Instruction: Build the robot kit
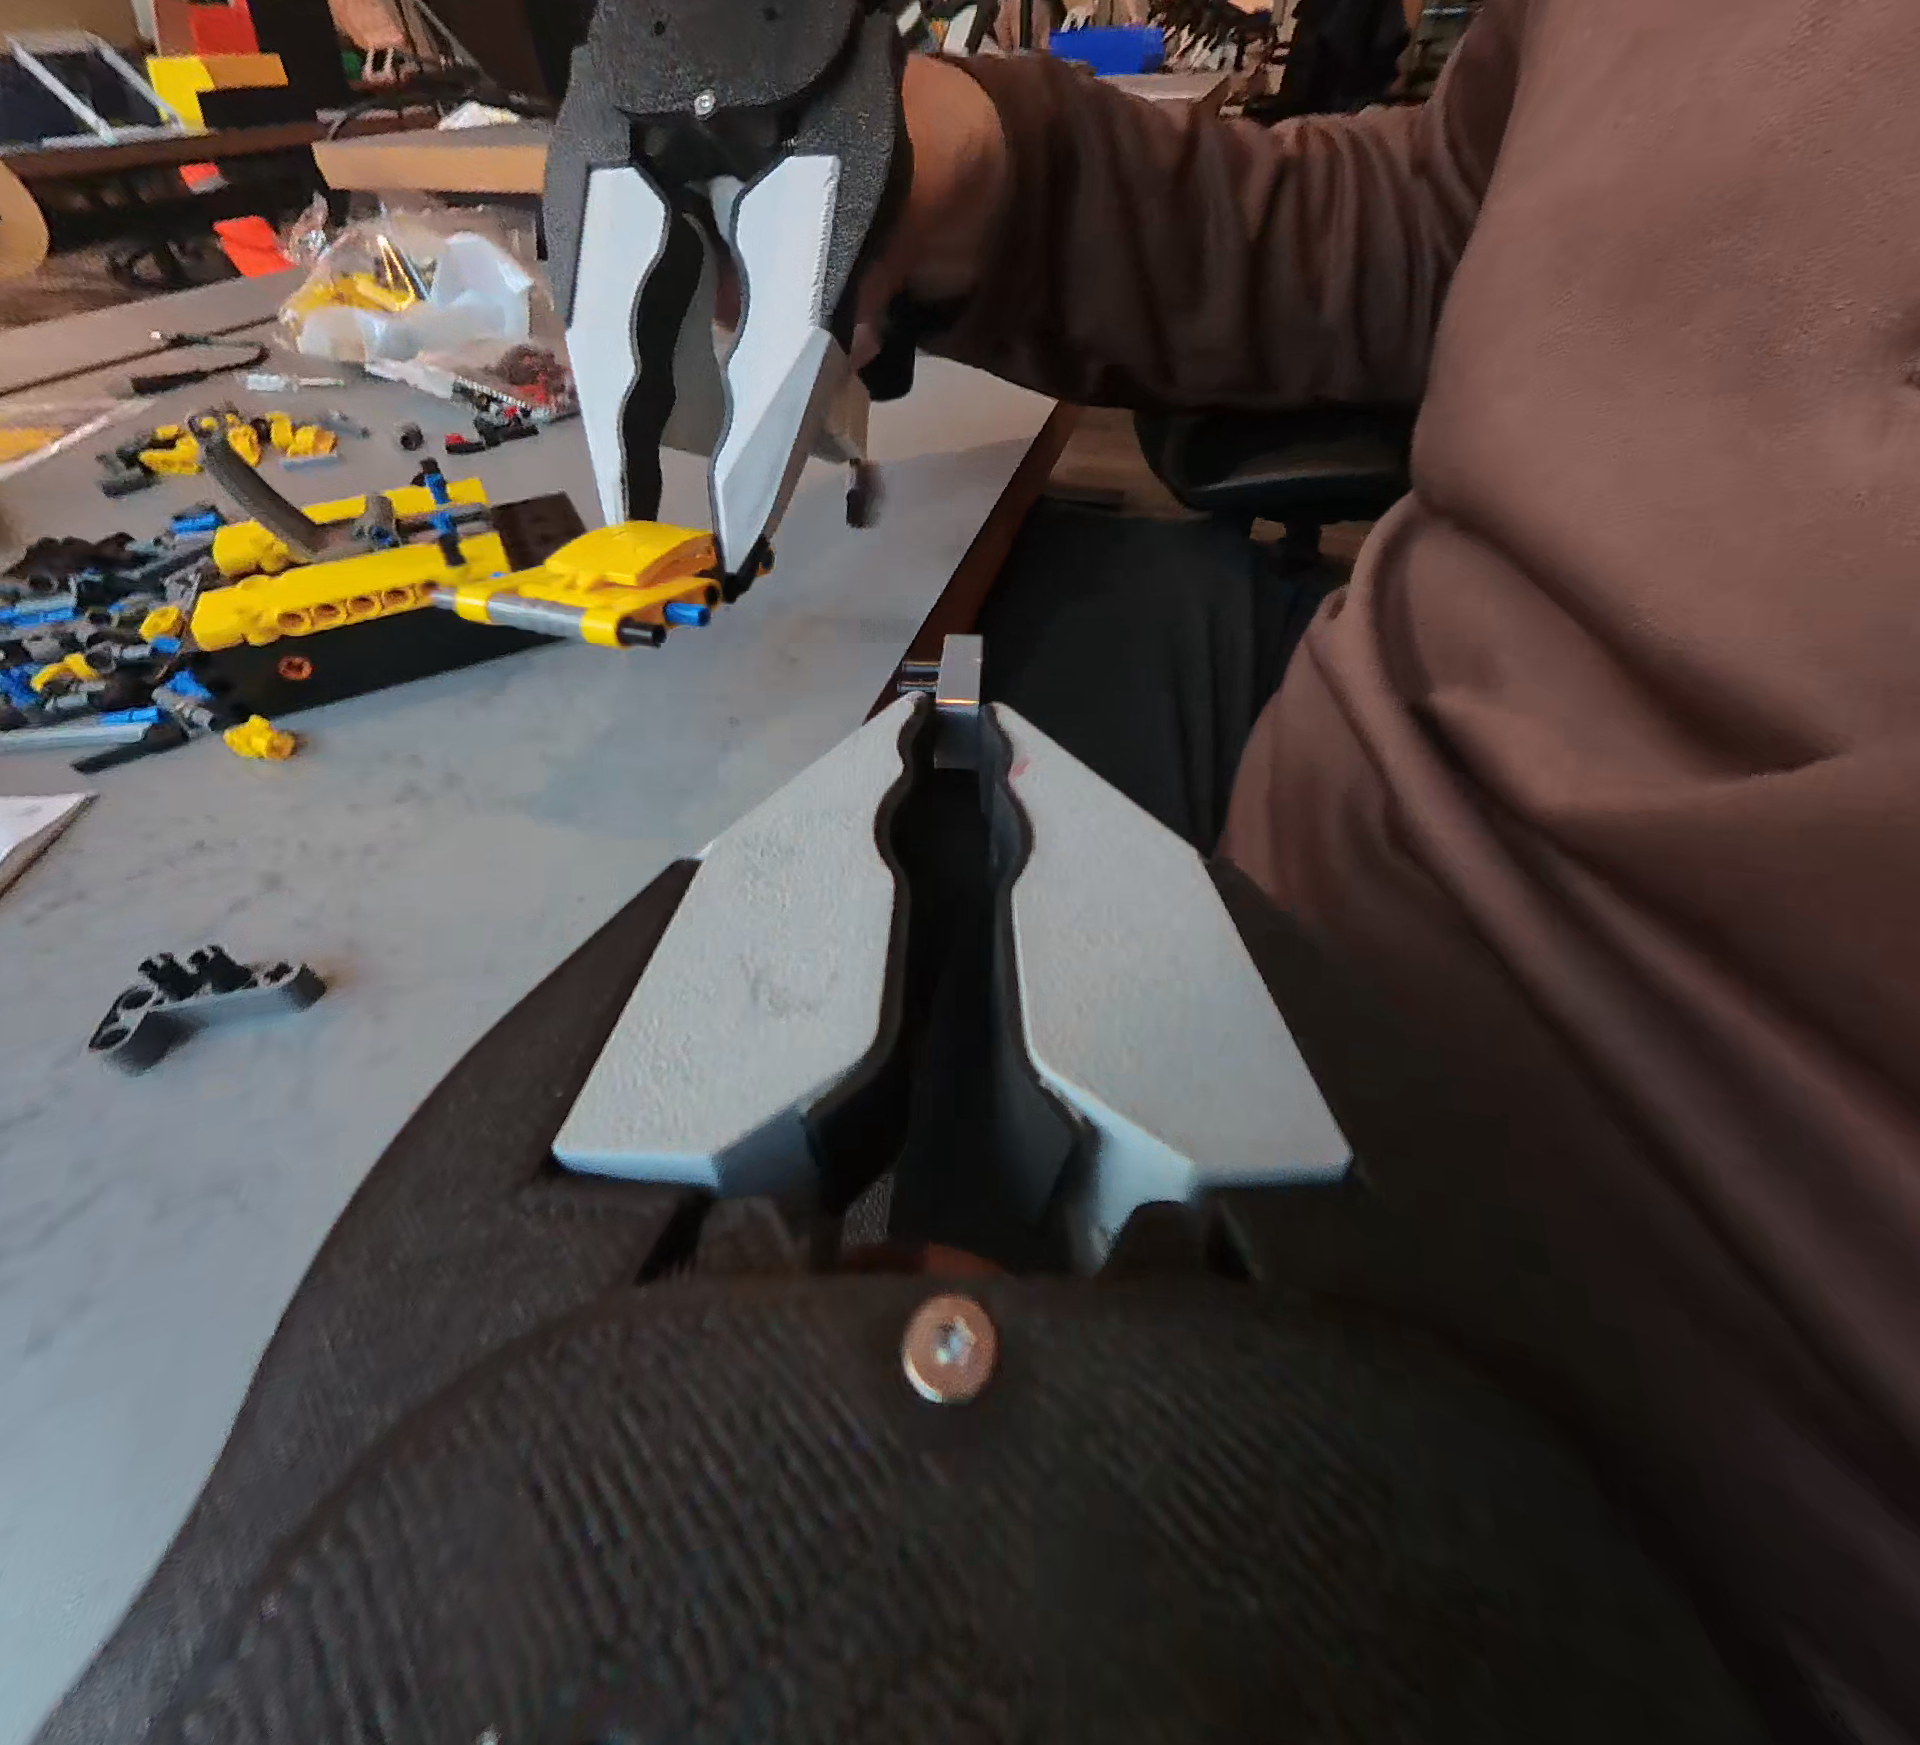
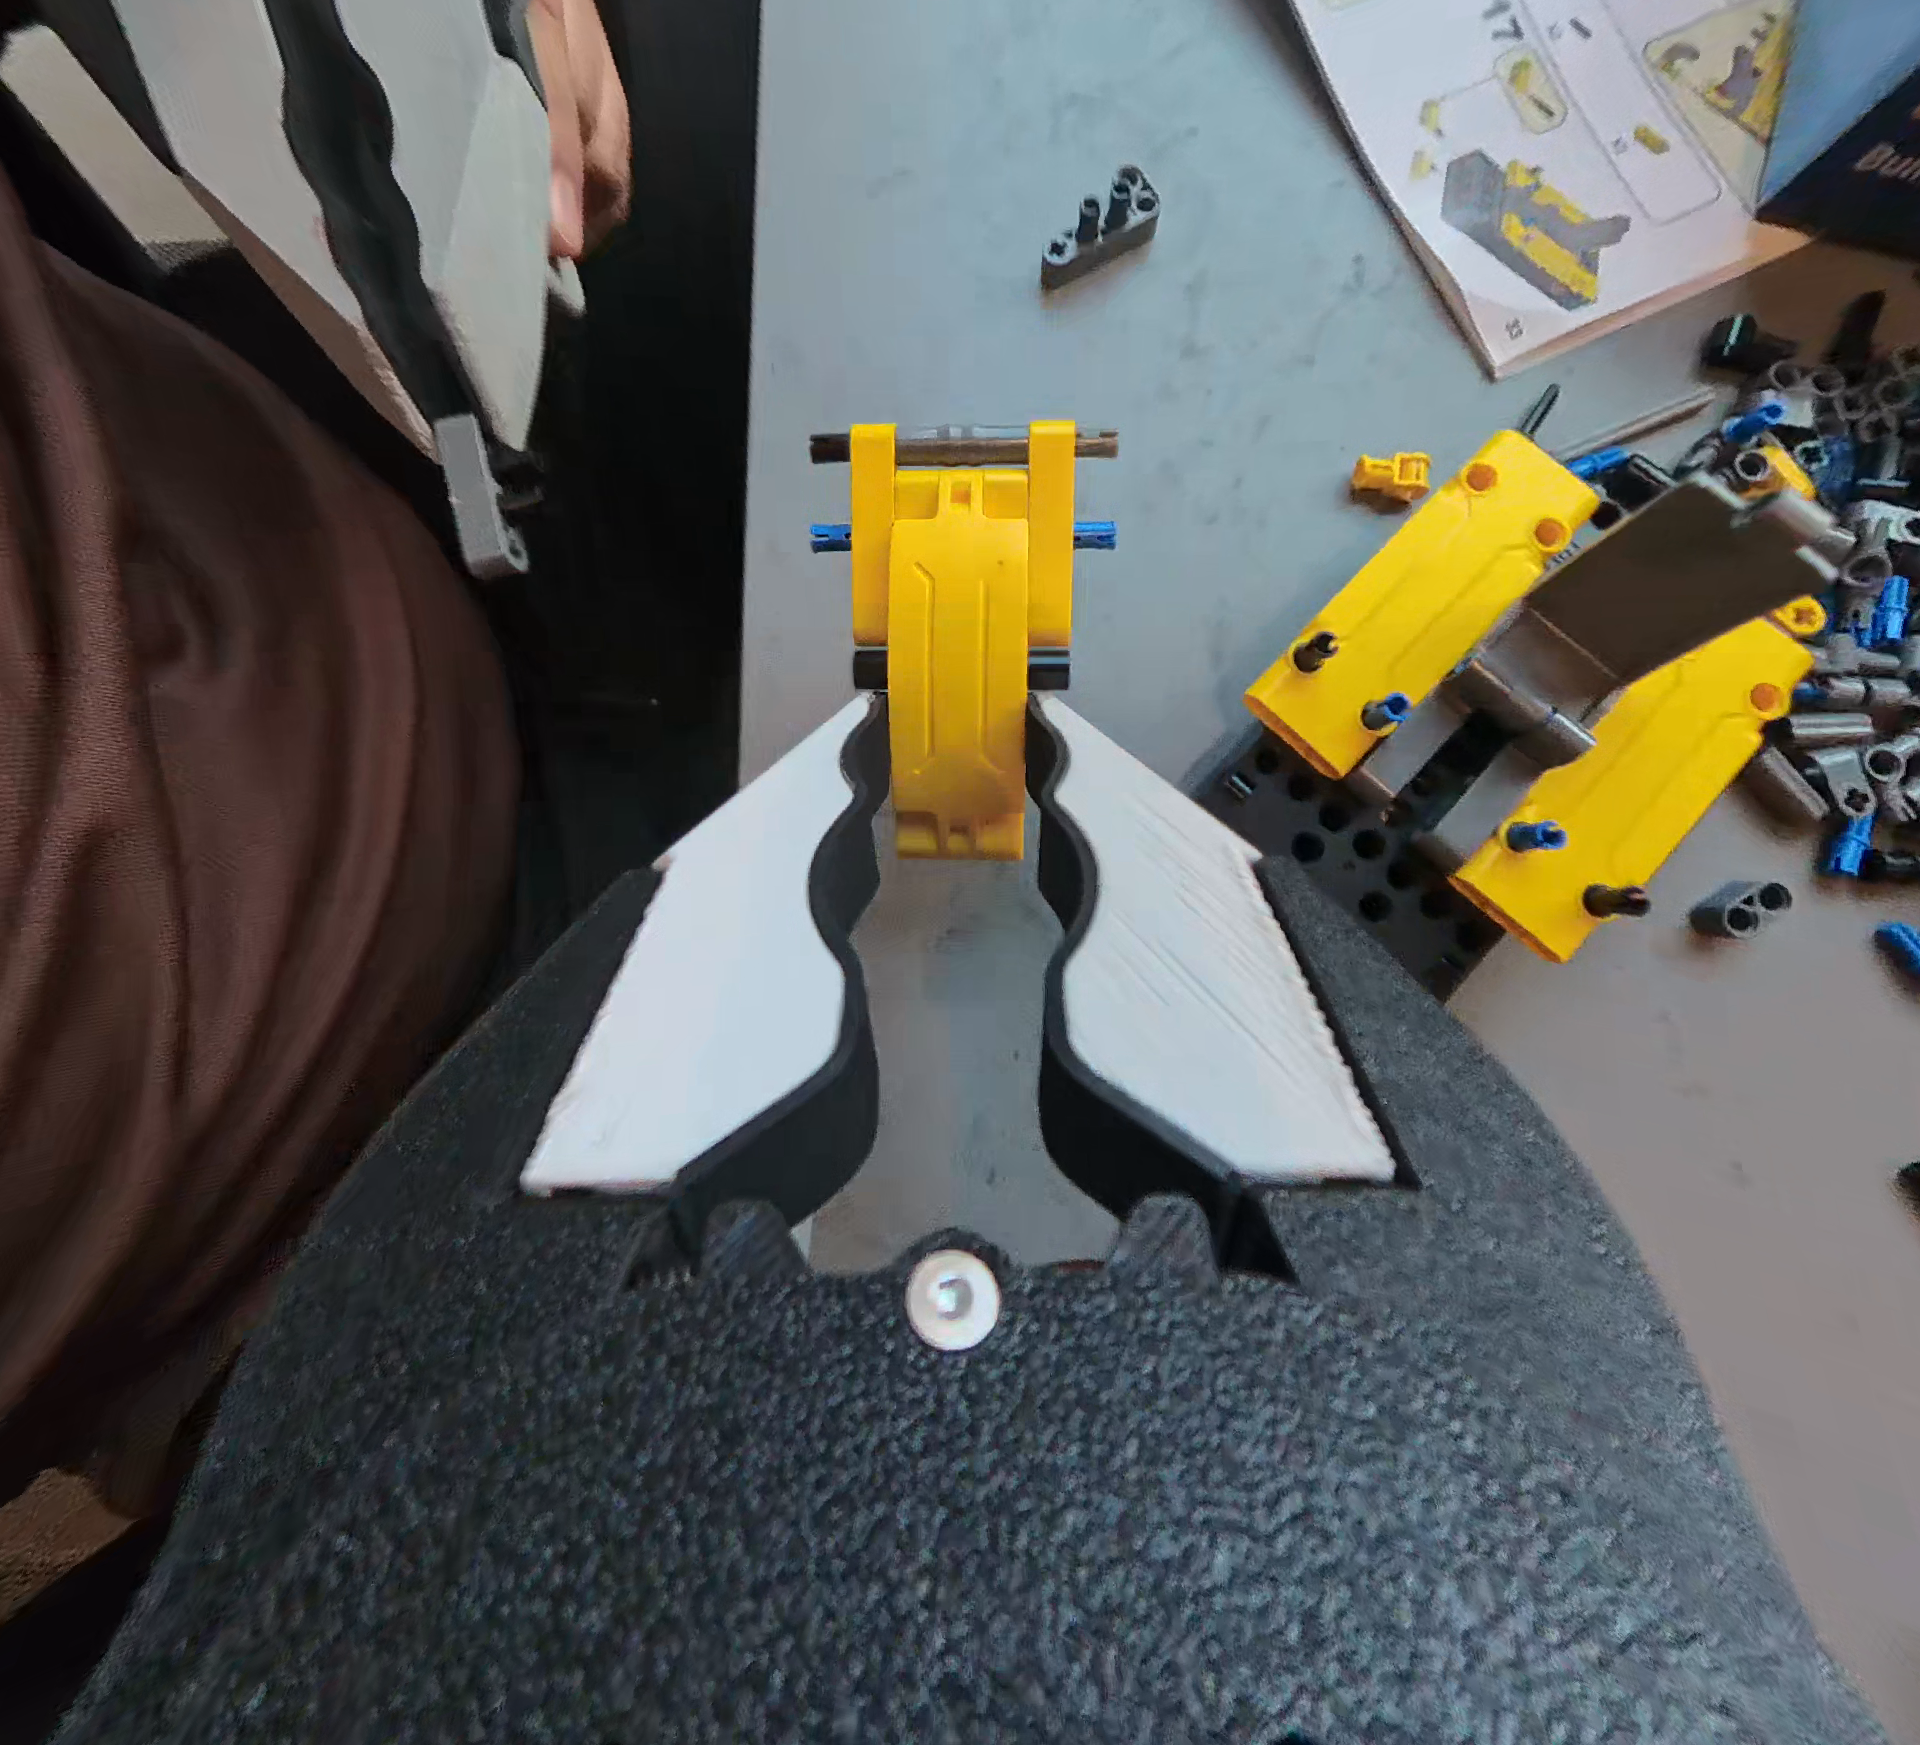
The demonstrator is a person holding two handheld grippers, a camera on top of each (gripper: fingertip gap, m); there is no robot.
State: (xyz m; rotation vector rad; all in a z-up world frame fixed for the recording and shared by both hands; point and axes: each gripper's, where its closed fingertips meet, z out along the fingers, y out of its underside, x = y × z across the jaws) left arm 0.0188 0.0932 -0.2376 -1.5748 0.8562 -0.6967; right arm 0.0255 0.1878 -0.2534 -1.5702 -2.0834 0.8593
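Note:
My right gripper (image 2: 954,708) is shut on a yellow curved-panel sub-assembly (image 2: 958,583) with a dark axle and blue pins, held above the grey table (image 2: 935,85). In the left wrist view the right gripper (image 1: 681,542) holds this sub-assembly (image 1: 623,557) just in front of a yellow and black brick model (image 1: 343,594). My left gripper (image 1: 956,719) is shut on a small grey brick piece (image 1: 958,682) at its tips, off the table's near edge. It also shows in the right wrist view (image 2: 488,438) at upper left, with the grey piece (image 2: 480,500) hanging from it.
The yellow model (image 2: 1507,687) lies right of my right gripper, beside a pile of loose grey, black and blue parts (image 2: 1849,573). A black angled beam (image 2: 1101,225) lies alone. An open instruction booklet (image 2: 1507,85) lies far right. Plastic bags (image 1: 416,293) lie at the back. A person's brown sleeve (image 1: 1558,552) fills the right. Across from one pair of fingers to the other is roughly 10 cm.

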